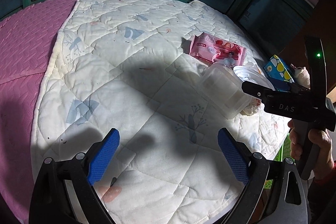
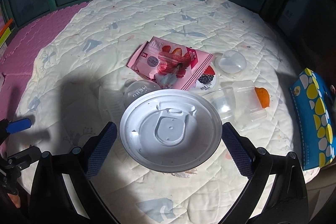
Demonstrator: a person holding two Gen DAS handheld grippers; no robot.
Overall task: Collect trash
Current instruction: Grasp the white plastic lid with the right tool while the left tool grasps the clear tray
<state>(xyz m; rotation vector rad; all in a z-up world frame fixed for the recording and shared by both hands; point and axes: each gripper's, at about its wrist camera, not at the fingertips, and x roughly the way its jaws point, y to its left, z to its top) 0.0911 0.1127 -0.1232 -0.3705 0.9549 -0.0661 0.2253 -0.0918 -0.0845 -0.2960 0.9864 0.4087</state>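
Right wrist view: your right gripper (image 2: 169, 135) spread wide around white lid (image 2: 170, 132), pads (image 2: 236, 146) flanking rim, contact unclear. Pink wrapper (image 2: 170, 63) lies beyond. Left gripper (image 1: 169, 155) wide open, empty. Next, I reckon: squeeze, lift lid.

Each hand-held gripper is a matte black frame with round silver pivot screws and two blue, cross-hatch-textured finger pads (image 1: 104, 155). Seen from the left wrist camera, the right gripper (image 1: 281, 85) carries white "DAS" lettering on its body and a small green indicator light above it.
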